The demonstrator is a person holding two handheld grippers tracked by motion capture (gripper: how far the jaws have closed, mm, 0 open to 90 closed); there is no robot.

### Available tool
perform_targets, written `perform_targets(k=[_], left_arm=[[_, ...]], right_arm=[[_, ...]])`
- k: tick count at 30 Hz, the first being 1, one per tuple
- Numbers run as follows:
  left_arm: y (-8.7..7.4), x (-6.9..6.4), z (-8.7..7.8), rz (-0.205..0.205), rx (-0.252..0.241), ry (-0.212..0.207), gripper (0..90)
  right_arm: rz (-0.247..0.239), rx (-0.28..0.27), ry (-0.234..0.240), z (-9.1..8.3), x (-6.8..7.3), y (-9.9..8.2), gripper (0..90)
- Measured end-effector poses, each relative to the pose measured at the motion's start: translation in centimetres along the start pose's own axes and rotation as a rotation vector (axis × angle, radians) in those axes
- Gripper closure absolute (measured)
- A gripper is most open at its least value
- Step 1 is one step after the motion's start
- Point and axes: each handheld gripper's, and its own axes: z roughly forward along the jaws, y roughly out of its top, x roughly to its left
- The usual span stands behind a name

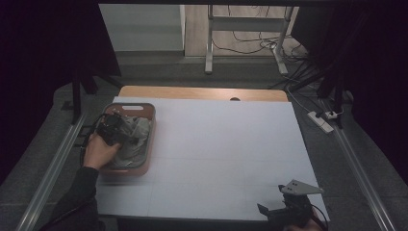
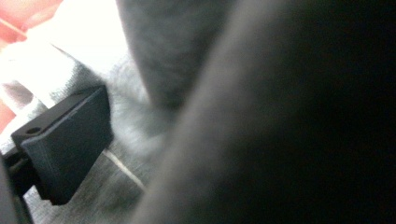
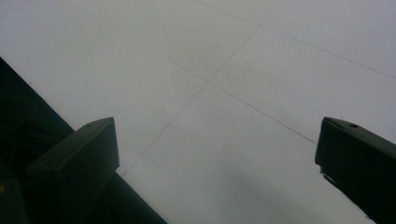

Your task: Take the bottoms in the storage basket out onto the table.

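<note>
Cloth (image 1: 137, 129), grey and crumpled, lies heaped in a basket (image 1: 150, 139) with a salmon rim, at the left of the white table (image 1: 226, 154), toward its middle depth. A slot handle is cut in the basket's far wall. The left gripper (image 1: 115, 129) is down inside the basket, pushed into the cloth, with the person's left hand (image 1: 98, 151) wrapped round its body from the near side and a dark sleeve (image 1: 77, 197) running back to the near-left corner. In the left gripper view, one black jaw sits at the lower left against grey fabric (image 2: 135, 126); a dark, blurred fold covers the right of that view and hides the other jaw, so I cannot tell whether the jaws are open or closed on the cloth. A paler patch of fabric and a bit of the salmon rim show at the upper left there.

Well apart, at the near-right edge of the table, sits the right gripper (image 1: 284, 208), its grey plate (image 1: 300, 187) on top. In the right gripper view, its jaws stand wide apart over the bare white sheet (image 3: 224, 93), with nothing between them; the table's dark edge cuts across the lower left.
</note>
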Motion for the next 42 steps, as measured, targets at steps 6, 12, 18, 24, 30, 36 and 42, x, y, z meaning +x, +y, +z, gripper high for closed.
perform_targets(k=[6,12,18,24,30,36,42], left_arm=[[0.3,0.7,1.3,-0.038,0.047,-0.024,0.0],[0.6,0.7,2.5,-0.038,0.08,-0.083,0.0],[1.7,-1.0,3.7,0.014,0.144,-0.043,0.0],[1.8,-1.6,3.7,0.027,0.144,-0.043,9.6],[1.9,-2.2,2.9,0.044,0.135,-0.095,45.5],[1.7,-2.5,2.5,0.038,0.113,-0.082,56.2],[1.9,-3.0,2.1,0.076,0.113,-0.043,58.2]], right_arm=[[0.001,0.0,-0.001,0.0,0.0,0.0,0.0],[-0.004,0.0,-0.004,0.1,0.1,0.0,0.0],[-0.013,0.01,-0.004,0.1,0.2,0.1,0.0],[-0.016,0.008,-0.005,0.1,0.2,0.0,0.0],[-0.023,0.012,-0.006,0.1,0.3,0.0,0.0],[-0.024,0.015,-0.005,0.1,0.2,0.1,0.0],[-0.019,0.012,-0.002,0.1,0.2,0.0,0.0]])
